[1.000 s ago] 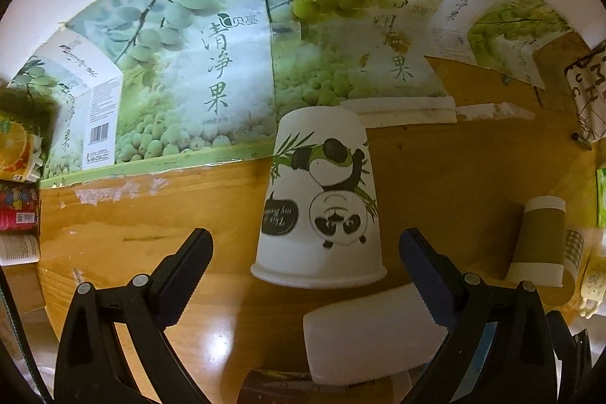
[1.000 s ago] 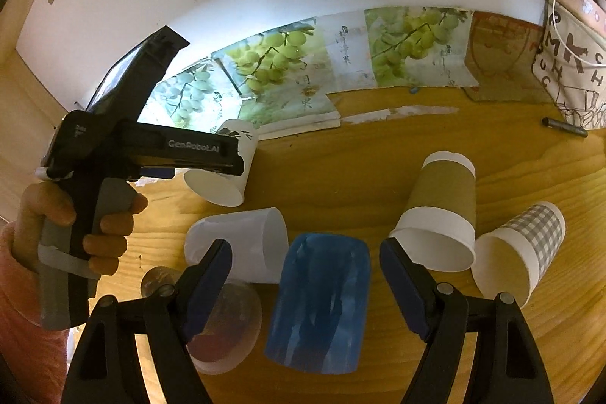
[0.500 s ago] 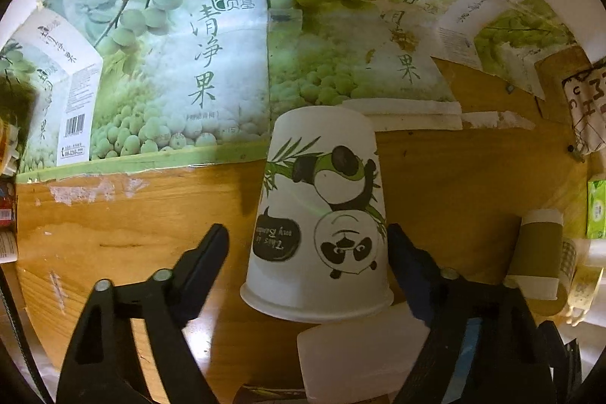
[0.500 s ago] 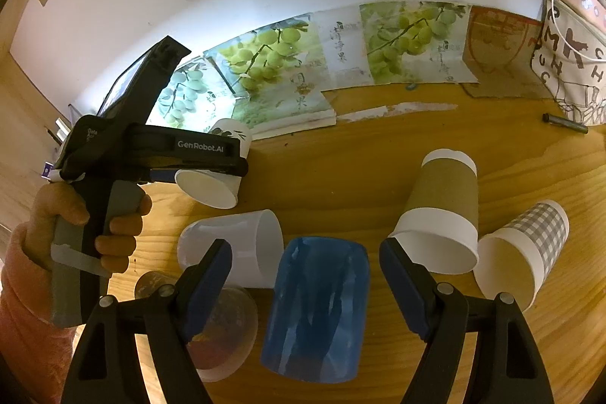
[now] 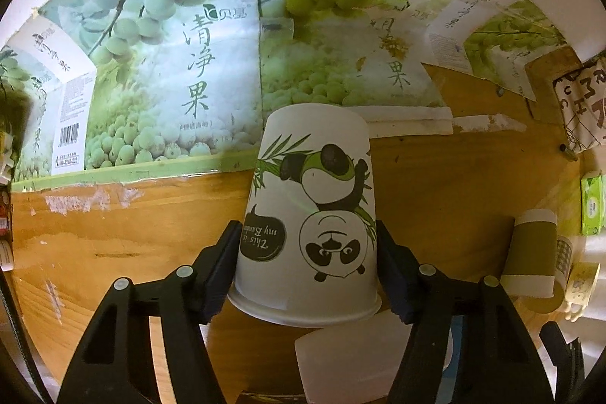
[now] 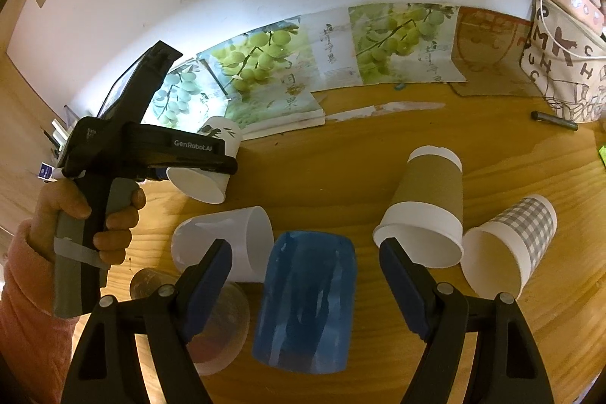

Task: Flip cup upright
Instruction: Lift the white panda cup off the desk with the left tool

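A white paper cup with a panda print (image 5: 308, 214) is upside down, its panda inverted and its rim toward the camera. My left gripper (image 5: 306, 245) is shut on its lower half, one finger on each side. In the right wrist view the same cup (image 6: 206, 165) is tilted and lifted off the wooden table, held by the left gripper (image 6: 212, 158). My right gripper (image 6: 305, 265) is open and empty, hovering over a blue cup (image 6: 306, 301) that lies on its side.
A translucent white cup (image 6: 223, 243), a clear cup (image 6: 212, 320), a brown-sleeved cup (image 6: 424, 207) and a checked cup (image 6: 507, 245) lie around on the table. Grape-print cartons (image 5: 189, 63) line the back wall. A printed bag (image 6: 568, 70) stands at the right.
My left gripper moved forward around the panda cup and closed on it, then lifted it off the table and tilted it. The right gripper stayed open over the blue cup.
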Available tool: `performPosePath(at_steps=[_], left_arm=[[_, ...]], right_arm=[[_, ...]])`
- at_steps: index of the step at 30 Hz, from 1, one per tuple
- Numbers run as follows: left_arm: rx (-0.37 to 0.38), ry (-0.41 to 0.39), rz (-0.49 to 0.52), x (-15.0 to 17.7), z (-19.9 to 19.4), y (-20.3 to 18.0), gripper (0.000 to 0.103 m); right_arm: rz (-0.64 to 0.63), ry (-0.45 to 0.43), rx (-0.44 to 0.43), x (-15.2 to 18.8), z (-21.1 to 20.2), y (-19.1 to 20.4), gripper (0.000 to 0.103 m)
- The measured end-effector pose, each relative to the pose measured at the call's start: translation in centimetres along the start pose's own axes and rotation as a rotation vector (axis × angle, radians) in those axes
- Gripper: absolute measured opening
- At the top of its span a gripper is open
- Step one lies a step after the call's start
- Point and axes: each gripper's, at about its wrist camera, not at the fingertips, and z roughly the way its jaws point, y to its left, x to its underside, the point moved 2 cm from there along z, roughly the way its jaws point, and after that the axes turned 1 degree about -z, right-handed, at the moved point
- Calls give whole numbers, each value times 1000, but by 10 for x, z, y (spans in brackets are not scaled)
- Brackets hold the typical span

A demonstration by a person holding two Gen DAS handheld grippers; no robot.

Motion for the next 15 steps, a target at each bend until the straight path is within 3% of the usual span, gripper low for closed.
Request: performPosePath(at_steps=[15], left_arm=[[59,-135,-25,19,-57,10,69]], right_arm=[[-22,-55,24,10,-28,5,81]])
